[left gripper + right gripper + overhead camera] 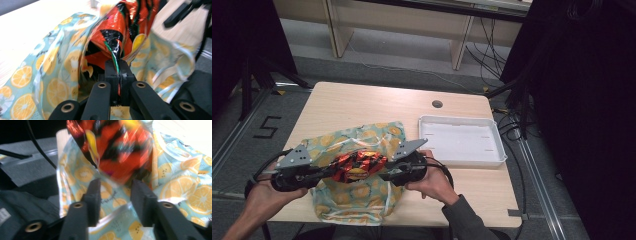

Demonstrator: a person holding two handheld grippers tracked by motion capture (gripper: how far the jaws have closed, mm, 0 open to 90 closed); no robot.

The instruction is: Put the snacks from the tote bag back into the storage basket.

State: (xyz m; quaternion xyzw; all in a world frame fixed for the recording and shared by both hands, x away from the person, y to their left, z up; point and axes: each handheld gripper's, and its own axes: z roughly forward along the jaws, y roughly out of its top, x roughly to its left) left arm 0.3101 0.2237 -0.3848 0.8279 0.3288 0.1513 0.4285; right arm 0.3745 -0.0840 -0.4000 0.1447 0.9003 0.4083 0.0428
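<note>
Snack bag (358, 166): above the orange-print bag (357, 197), held up.
Left gripper (118, 75): clenched on the snack bag's edge.
Right gripper (115, 195): released, jaws apart below the snack bag.
Tip: keep the left pinch firm; slide the snack bag into the orange-print bag's mouth.

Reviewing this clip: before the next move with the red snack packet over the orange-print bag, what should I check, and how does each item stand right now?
1. Left gripper clamped on the snack packet: ok; its jaws pinch the packet's foil edge.
2. Right gripper clear of the packet: ok; its jaws stand apart with nothing pressed between the pads.
3. Packet lifted above the orange-print bag: ok in the high view; the packet hangs between the two grippers over the bag.
4. Bag mouth open enough to take the packet: cannot tell; the fabric folds around the packet in the left gripper view.
5. White tray out of the way: ok; it sits apart, beside the bag.
</note>
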